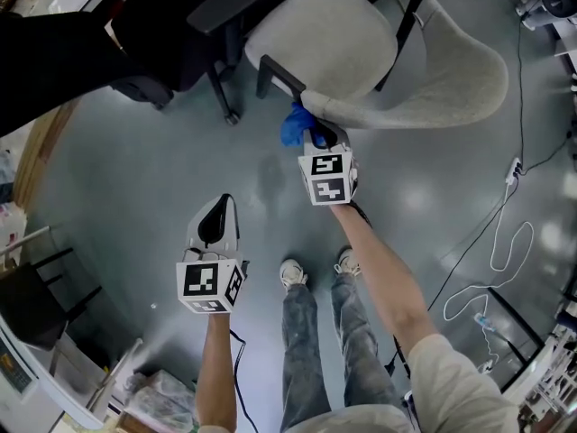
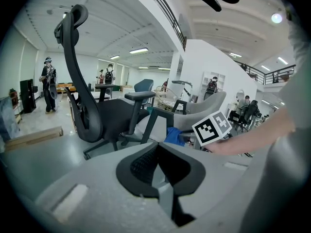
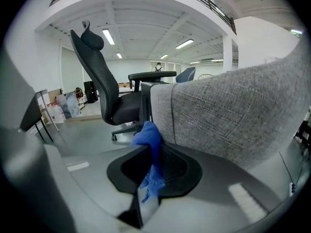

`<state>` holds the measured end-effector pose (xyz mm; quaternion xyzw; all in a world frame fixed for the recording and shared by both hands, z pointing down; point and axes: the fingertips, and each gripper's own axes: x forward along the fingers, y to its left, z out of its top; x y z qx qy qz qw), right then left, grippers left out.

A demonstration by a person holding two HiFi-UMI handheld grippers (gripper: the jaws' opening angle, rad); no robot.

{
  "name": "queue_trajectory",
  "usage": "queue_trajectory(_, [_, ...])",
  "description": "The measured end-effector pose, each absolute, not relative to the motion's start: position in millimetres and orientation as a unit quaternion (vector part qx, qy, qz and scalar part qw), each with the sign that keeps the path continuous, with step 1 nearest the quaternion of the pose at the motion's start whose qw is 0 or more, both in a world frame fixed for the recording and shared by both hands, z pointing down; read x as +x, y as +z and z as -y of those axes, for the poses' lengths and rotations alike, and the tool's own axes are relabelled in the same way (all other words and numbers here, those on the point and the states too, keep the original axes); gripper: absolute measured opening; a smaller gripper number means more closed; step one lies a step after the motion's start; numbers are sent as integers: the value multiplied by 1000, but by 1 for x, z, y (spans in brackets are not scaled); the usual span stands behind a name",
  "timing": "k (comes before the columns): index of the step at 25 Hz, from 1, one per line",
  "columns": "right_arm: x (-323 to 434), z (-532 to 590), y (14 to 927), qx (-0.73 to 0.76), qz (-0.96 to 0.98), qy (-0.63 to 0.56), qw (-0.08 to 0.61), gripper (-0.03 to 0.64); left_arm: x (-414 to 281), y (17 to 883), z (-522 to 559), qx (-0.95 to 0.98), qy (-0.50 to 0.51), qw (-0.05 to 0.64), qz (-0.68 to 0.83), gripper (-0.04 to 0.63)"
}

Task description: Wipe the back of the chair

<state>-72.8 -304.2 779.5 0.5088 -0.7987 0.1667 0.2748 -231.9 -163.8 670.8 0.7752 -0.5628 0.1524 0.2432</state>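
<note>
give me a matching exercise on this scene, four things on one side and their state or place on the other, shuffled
Things:
1 blue cloth
2 left gripper
3 grey chair
4 black chair

States or places:
a jaws together, nothing held
b pale fabric back, right beside the cloth
c pinched in the right gripper
d dark, tall back, farther off

Pairs: 1-c, 2-a, 3-b, 4-d
</note>
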Motion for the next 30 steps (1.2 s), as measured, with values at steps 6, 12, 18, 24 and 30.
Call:
queue_trajectory(6, [-53, 295, 777, 509, 799, 169, 271, 40, -210, 668, 169, 783, 158, 237, 552, 0])
queue_trajectory(12, [-21, 284, 773, 513, 797, 173, 270, 40, -176, 664, 176, 793, 159, 232, 540, 0])
queue_trajectory(18, [20, 278, 771, 514, 795, 169, 274, 40, -131, 656, 182, 806, 162, 224, 523, 0])
queue_trajectory(24, [64, 277, 771, 529, 784, 173, 273, 40, -98, 651, 183, 813, 166, 218, 513, 0])
queue_trajectory(30, [106, 284, 771, 544, 774, 173, 275, 40, -71, 649, 185, 816, 171, 215, 509, 0])
